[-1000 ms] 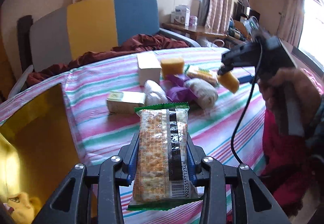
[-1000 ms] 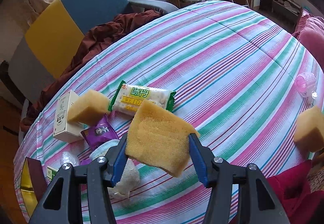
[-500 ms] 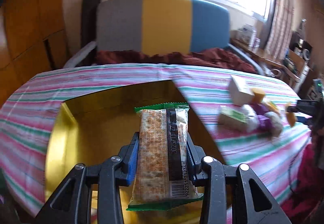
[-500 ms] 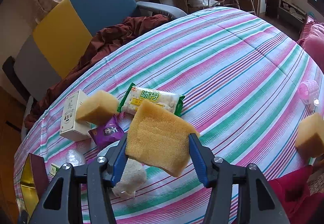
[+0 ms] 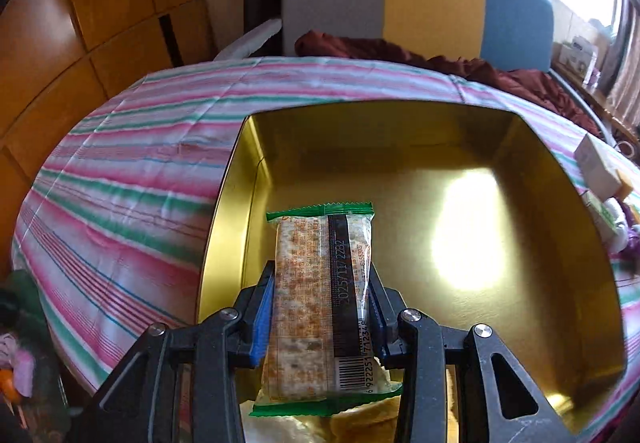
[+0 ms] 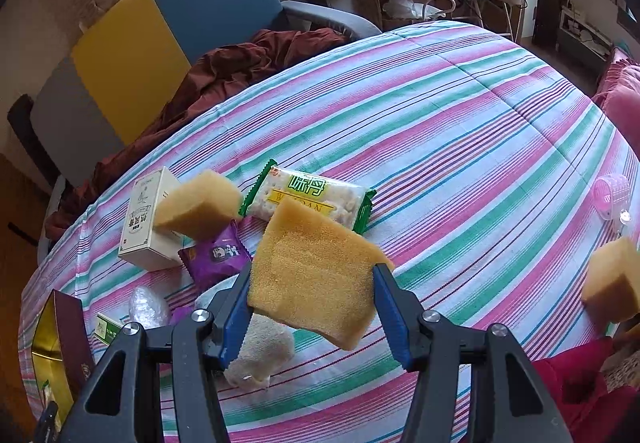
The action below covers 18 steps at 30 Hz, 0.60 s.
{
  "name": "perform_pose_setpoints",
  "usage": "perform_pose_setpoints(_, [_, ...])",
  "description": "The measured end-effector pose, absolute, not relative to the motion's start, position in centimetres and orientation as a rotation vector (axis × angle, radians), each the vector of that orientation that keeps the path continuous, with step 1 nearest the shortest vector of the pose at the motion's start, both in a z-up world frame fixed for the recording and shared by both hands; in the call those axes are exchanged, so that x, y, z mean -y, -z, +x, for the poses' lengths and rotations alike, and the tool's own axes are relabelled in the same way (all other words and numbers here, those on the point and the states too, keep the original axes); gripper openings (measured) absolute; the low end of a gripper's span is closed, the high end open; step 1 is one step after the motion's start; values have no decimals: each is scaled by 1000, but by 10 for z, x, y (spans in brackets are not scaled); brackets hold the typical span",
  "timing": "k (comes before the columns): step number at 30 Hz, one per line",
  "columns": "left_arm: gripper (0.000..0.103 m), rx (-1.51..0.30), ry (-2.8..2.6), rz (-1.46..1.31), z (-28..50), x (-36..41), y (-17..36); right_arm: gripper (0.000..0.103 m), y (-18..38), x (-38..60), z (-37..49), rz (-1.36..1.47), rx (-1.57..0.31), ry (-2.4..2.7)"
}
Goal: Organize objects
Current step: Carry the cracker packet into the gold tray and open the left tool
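Left tongs (image 5: 322,317), clamped on a cracker packet (image 5: 320,299) by its two long sides: a clear wrapper with green crimped ends, a black printed strip and a barcode near the lower end, pale speckled crackers showing through. The packet hangs above the gold-lined box (image 5: 520,283), over the part nearest the camera and closer to its left wall than its right. The box has upright shiny walls and a wide bare floor with a bright glare patch; a few pale items lie at its near edge under the packet. It sits on the striped table (image 5: 132,171), whose cloth lies open to the left of the box.

Right tongs (image 6: 312,297), clamped on a yellow sponge (image 6: 312,275), a flat porous slab held tilted above the table. Below and beyond it lie a second cracker packet (image 6: 308,197) with green ends, a sponge block (image 6: 198,205) resting against a white carton (image 6: 146,221), a purple sachet (image 6: 218,255), and a white knitted bundle (image 6: 262,353) close under the left finger. Another sponge block (image 6: 612,283) is at the right edge. The cloth between it and the cluster is bare, as is the far half.
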<state>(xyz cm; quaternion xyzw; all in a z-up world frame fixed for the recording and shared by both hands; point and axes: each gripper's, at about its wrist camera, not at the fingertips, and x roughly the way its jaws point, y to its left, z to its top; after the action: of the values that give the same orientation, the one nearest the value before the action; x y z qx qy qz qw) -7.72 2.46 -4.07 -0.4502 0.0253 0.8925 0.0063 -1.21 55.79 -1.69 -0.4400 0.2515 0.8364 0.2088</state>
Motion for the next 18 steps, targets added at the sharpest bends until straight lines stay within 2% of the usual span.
perform_pose_setpoints(4, [41,-148,-2817,-1427,-79,-24,42,58,16,-554,-14,-1233,-674,-2338])
perform_pose_setpoints(9, [42,-142,-2826,-1462,-79,-20,45,58,15,-548,-18,-1244,-633,-2366])
perform_pose_setpoints(16, [56,-190,-2862,-1422,-75,-22,41,58,13,-534,-24,-1270,-550,-2413])
perform_pose_setpoints(18, [56,-194,-2872,-1408,-73,-22,38,58,12,-532,-24,-1273,-536,-2419])
